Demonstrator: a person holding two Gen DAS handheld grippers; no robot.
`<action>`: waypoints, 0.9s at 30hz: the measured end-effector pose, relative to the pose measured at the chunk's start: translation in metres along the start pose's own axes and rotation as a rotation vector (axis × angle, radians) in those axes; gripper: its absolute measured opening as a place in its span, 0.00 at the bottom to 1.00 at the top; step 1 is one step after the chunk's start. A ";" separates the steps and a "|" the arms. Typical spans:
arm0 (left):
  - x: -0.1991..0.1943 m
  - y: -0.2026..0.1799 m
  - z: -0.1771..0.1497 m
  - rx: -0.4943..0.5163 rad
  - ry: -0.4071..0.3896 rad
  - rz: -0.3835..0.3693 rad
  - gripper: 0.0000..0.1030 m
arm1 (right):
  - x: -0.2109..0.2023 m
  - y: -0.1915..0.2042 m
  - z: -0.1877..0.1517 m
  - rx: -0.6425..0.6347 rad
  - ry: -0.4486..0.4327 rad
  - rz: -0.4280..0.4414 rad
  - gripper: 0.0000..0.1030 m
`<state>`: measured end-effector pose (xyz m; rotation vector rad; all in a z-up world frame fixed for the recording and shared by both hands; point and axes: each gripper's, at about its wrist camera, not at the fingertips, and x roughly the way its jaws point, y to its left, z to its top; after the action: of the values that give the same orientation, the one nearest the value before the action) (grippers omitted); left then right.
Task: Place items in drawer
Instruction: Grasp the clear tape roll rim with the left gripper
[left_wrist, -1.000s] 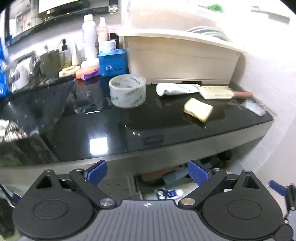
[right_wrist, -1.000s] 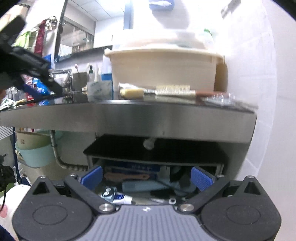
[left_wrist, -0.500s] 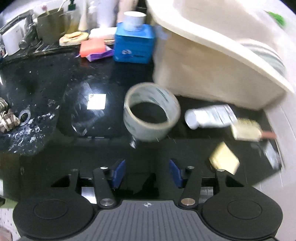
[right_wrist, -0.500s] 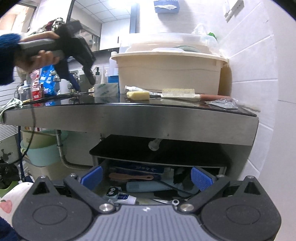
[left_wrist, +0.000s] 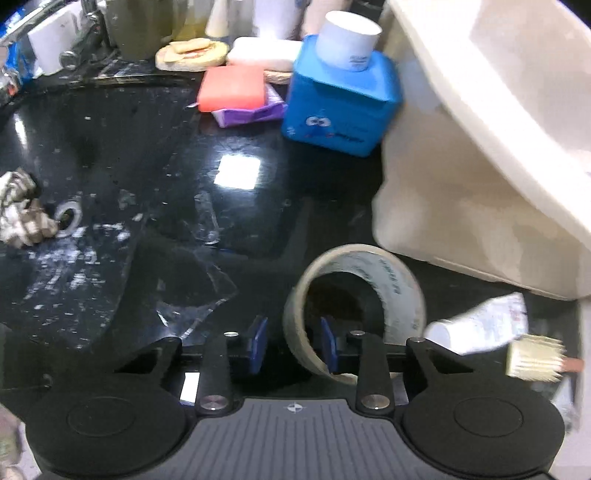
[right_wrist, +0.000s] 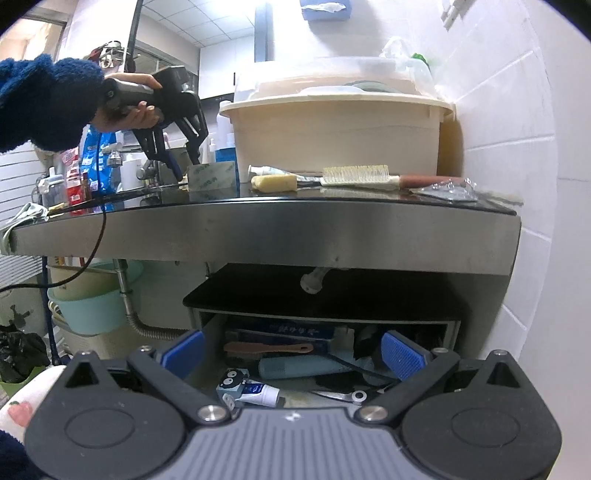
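A roll of clear tape (left_wrist: 354, 306) lies on the black counter (left_wrist: 110, 184). My left gripper (left_wrist: 293, 345) is over it, with one blue finger inside the ring and one outside its left wall; the jaws stand partly closed around the wall with a small gap. It also shows in the right wrist view (right_wrist: 184, 155) above the tape (right_wrist: 212, 177). My right gripper (right_wrist: 291, 352) is open and empty in front of the open drawer (right_wrist: 321, 354), which holds a brush, tubes and other items. A toothpaste tube (left_wrist: 480, 325), a brush (right_wrist: 369, 177) and a yellow sponge (right_wrist: 273, 182) lie on the counter.
A large cream tub (left_wrist: 480, 147) stands at the back right of the counter. A blue box (left_wrist: 340, 107), a red sponge (left_wrist: 231, 88) and bottles stand behind the tape. A sink drain (left_wrist: 68, 218) is at left. The counter's steel front edge (right_wrist: 295, 232) overhangs the drawer.
My left gripper has moved forward and down onto the tape roll, and its jaws have narrowed around the roll's left wall. My right gripper has stayed open before the drawer.
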<state>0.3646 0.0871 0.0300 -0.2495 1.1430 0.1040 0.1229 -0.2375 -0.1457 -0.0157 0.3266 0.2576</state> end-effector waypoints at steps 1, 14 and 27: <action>0.001 -0.001 0.001 -0.007 -0.002 0.016 0.30 | 0.000 0.000 0.000 0.002 0.000 0.003 1.00; 0.012 0.005 0.008 -0.141 0.076 0.025 0.11 | 0.002 -0.001 -0.003 0.019 0.002 0.011 1.00; -0.008 0.002 -0.009 -0.086 0.077 0.071 0.06 | -0.003 -0.003 -0.002 0.029 -0.003 0.008 1.00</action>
<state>0.3531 0.0868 0.0337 -0.2917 1.2257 0.2081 0.1201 -0.2409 -0.1472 0.0145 0.3276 0.2610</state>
